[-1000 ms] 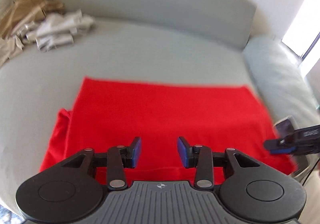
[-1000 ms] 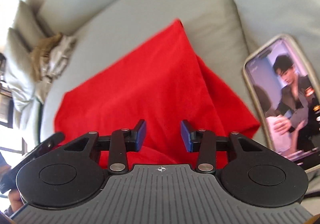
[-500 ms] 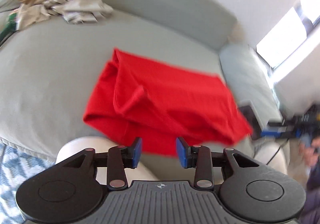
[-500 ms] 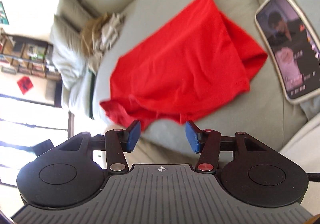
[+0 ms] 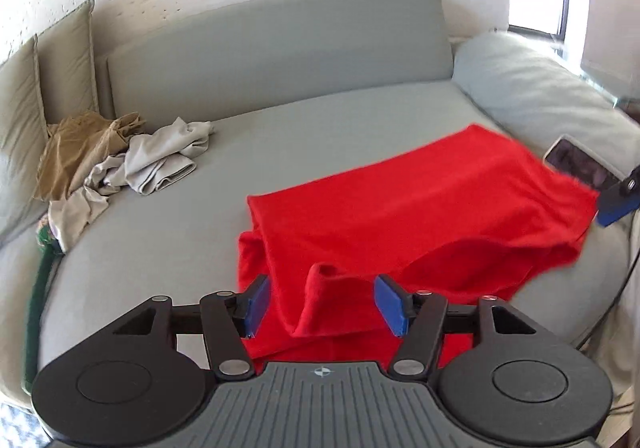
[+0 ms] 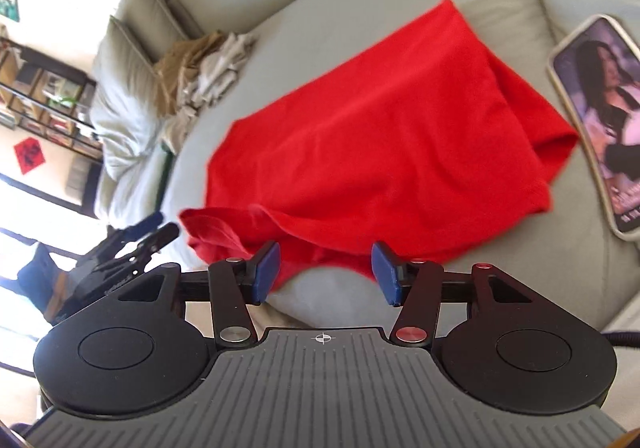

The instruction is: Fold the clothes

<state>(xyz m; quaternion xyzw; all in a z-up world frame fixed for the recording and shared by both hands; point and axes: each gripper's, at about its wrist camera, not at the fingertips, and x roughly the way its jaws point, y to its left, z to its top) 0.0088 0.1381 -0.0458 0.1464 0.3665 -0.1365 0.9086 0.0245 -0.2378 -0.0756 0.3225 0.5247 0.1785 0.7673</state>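
Observation:
A red garment (image 5: 420, 215) lies partly folded on the grey-green sofa seat (image 5: 280, 135), its near edge rumpled at the seat's front. It also shows in the right wrist view (image 6: 380, 135). My left gripper (image 5: 322, 306) is open and empty, its blue pads either side of a raised red fold at the garment's near left corner. My right gripper (image 6: 324, 274) is open and empty, just above the garment's near edge at the seat's front. The right gripper's blue tip (image 5: 618, 201) shows at the right in the left wrist view.
A pile of tan and pale grey clothes (image 5: 120, 159) lies at the seat's back left, beside two cushions (image 5: 44, 75). A phone (image 6: 600, 115) with a lit screen lies to the right of the garment. A pale cushion (image 5: 540, 87) sits at the right end.
Both grippers pulled back from the garment, then came in low at its near edge. The garment went from flat to rumpled along its near side. Both stay open.

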